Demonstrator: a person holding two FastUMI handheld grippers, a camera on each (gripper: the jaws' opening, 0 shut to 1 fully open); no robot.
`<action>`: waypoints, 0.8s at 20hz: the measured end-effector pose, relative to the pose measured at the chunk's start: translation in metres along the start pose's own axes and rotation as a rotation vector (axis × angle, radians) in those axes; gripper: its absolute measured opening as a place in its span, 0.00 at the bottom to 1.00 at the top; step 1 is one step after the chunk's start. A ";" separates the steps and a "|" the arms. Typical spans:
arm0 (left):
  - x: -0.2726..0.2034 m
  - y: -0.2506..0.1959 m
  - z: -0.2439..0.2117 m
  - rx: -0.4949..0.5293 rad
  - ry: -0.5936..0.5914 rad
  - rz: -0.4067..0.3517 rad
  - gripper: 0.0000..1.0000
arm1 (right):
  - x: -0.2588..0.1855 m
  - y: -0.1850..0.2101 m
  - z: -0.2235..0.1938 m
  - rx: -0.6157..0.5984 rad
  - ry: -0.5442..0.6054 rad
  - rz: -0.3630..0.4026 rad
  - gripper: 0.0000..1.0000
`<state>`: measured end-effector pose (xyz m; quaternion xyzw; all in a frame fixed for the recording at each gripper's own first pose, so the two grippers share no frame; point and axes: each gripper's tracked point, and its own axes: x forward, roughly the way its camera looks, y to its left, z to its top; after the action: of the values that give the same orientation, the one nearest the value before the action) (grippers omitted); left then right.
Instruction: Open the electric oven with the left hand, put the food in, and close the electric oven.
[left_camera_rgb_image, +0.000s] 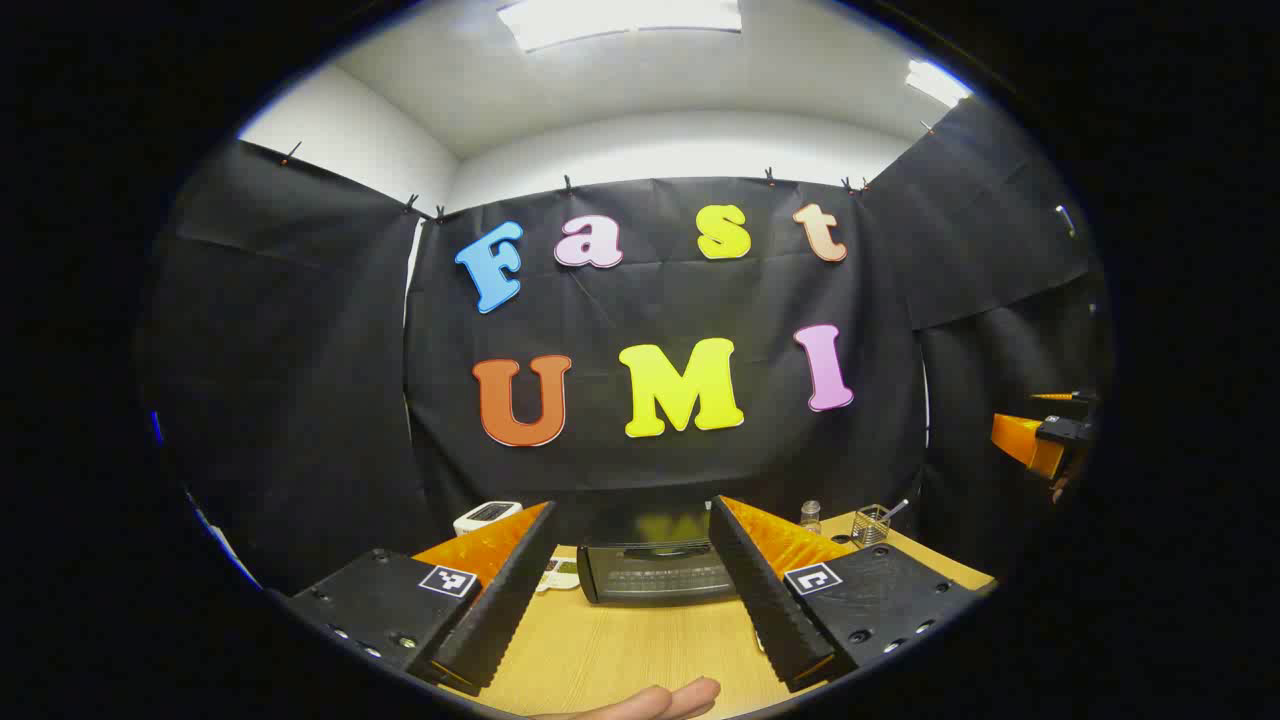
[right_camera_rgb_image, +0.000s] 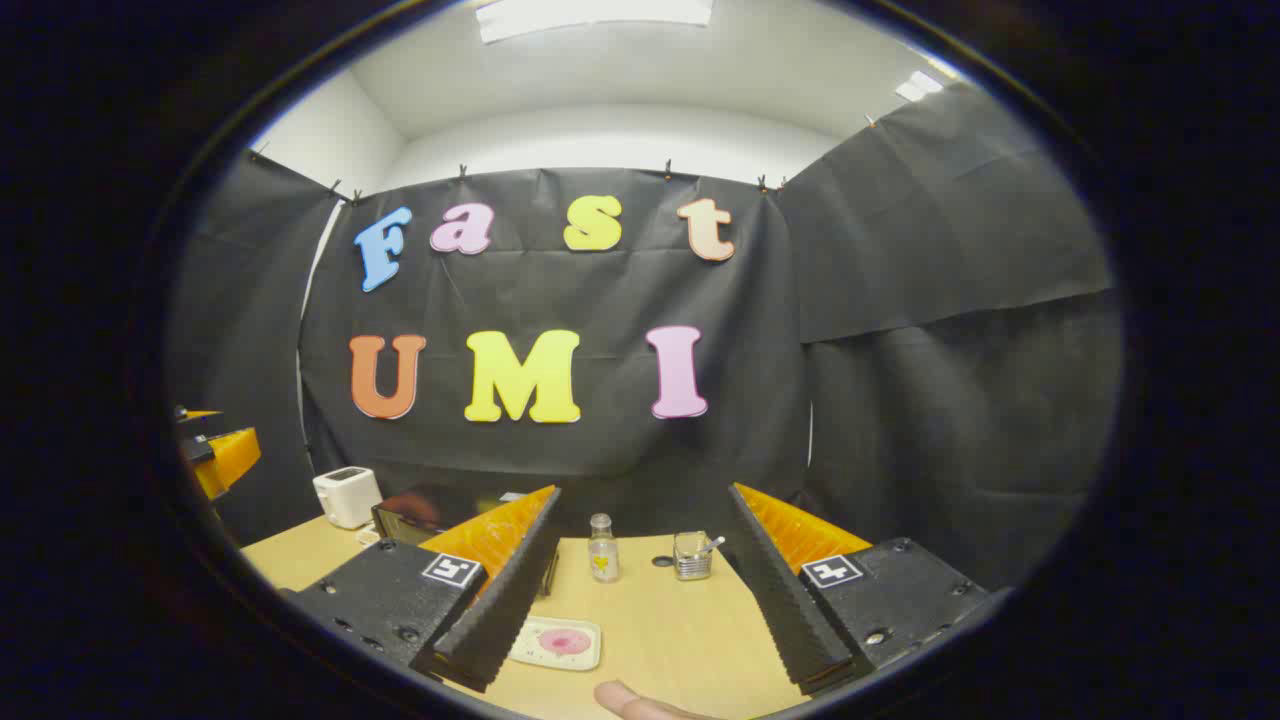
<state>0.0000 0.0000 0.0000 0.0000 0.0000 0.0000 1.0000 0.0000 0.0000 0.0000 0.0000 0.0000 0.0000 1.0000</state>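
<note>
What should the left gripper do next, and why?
Probably ease the left gripper forward toward the oven. Its door looks closed, the fingers are spread wide and hold nothing, and the oven sits straight ahead between them, not yet touched.

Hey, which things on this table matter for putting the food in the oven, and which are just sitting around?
For the job:
- electric oven, door closed
- plate of food
- left gripper, jaws open
- right gripper, jaws open

Lying about:
- white toaster
- small glass bottle
- glass cup with spoon
</note>
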 end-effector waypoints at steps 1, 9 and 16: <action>0.001 -0.002 -0.002 0.002 0.004 0.000 0.95 | -0.001 -0.003 0.002 -0.003 -0.007 -0.008 1.00; 0.010 -0.002 0.001 -0.044 0.017 -0.016 0.96 | -0.004 -0.009 0.012 -0.031 -0.036 -0.025 1.00; 0.045 -0.006 -0.016 -0.059 0.070 -0.040 0.96 | -0.004 -0.008 0.010 -0.021 -0.032 -0.013 1.00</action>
<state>0.0449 -0.0056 -0.0156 -0.0293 0.0351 -0.0201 0.9988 -0.0038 -0.0076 0.0100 -0.0107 -0.0161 -0.0065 0.9998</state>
